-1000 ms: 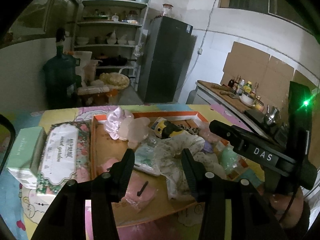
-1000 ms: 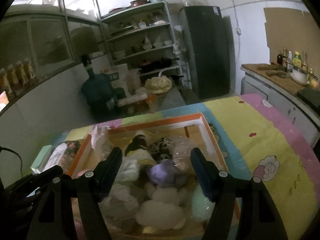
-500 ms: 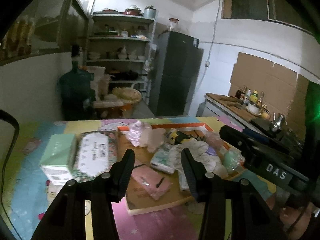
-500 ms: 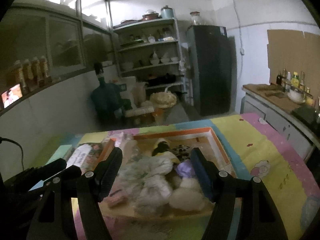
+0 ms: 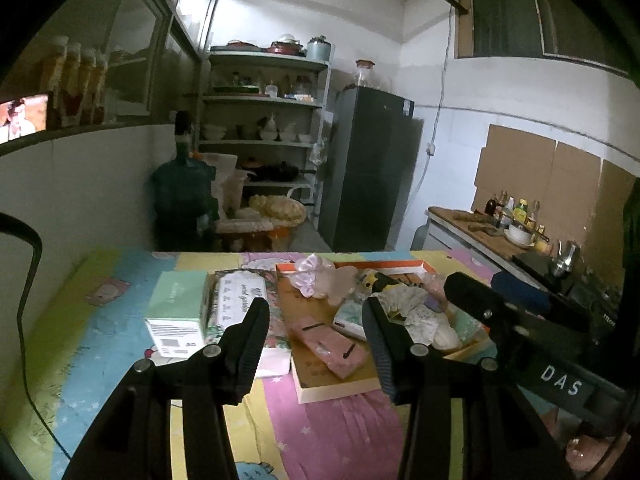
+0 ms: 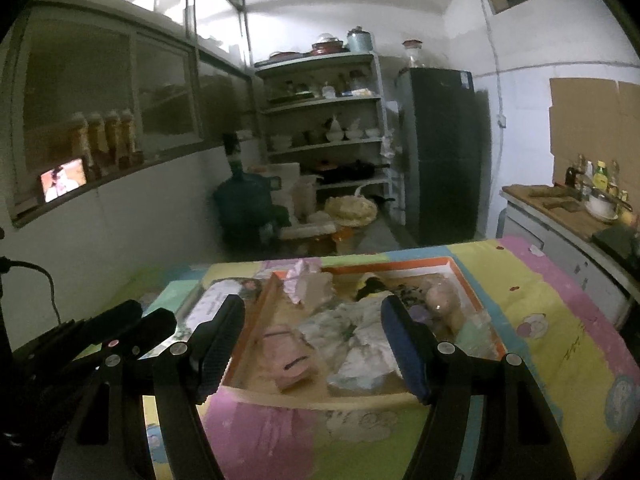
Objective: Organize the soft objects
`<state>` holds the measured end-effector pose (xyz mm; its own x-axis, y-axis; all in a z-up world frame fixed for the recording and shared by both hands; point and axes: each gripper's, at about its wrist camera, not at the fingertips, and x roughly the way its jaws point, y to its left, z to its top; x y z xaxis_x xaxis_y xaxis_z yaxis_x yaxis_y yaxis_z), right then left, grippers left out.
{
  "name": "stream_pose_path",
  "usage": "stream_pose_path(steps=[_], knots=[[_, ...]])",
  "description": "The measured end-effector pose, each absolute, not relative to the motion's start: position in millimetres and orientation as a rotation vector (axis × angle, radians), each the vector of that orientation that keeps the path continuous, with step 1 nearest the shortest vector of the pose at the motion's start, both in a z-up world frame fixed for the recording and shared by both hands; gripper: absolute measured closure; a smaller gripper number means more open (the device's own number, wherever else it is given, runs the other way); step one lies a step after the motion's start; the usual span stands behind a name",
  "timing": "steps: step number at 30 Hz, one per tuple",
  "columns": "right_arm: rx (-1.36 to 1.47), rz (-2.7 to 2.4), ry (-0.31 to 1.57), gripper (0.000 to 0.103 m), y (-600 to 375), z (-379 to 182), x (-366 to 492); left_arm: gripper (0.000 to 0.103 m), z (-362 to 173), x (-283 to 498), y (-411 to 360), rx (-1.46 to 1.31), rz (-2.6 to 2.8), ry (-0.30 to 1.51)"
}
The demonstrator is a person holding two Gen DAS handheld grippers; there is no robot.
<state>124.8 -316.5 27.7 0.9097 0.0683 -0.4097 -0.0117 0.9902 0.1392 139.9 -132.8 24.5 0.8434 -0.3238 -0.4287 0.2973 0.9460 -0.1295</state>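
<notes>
Both hand-held grippers are hovering over the near edge of a table spread with a pastel cartoon-print cover (image 5: 132,332), each pointing down toward a shallow cardboard tray (image 5: 340,390) with an orange rim that is sitting on the cover. The left gripper (image 5: 316,320) is holding its jaws partly apart with nothing between them, and the right gripper (image 6: 312,320) is keeping its jaws wide, likewise gripping nothing. The soft things are lying heaped inside the tray: a flat pink pouch (image 5: 330,346) with a small dark clip is resting near the front left, a crumpled white floral cloth (image 6: 356,332) is spreading across the middle, and a frilly pink-white scrunchie (image 5: 310,276) is sitting at the far left corner against the rim. A yellow-and-black piece (image 5: 378,280) is poking up behind the cloth, and a pale pink plush lump (image 6: 442,300) is lying toward the far right of the tray with a mint-green item (image 6: 476,334) just in front of it. Just left of the tray, outside it, a floral-print tissue pack (image 5: 240,300) is lying beside a mint-green box (image 5: 176,312). The right gripper's black body, lettered DAS, is crossing the right side of the left wrist view.
</notes>
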Motion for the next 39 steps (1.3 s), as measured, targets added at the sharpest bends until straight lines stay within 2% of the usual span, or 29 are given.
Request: stream_pose_path(steps=[12, 39], knots=[[0.069, 0.025, 0.367, 0.031, -274, 42, 79, 0.055, 37, 90, -108, -0.057, -0.243, 0.399], [0.067, -0.041, 0.332, 0.030, -212, 22, -20, 0.055, 20, 4, -65, -0.031, -0.131, 0.356]])
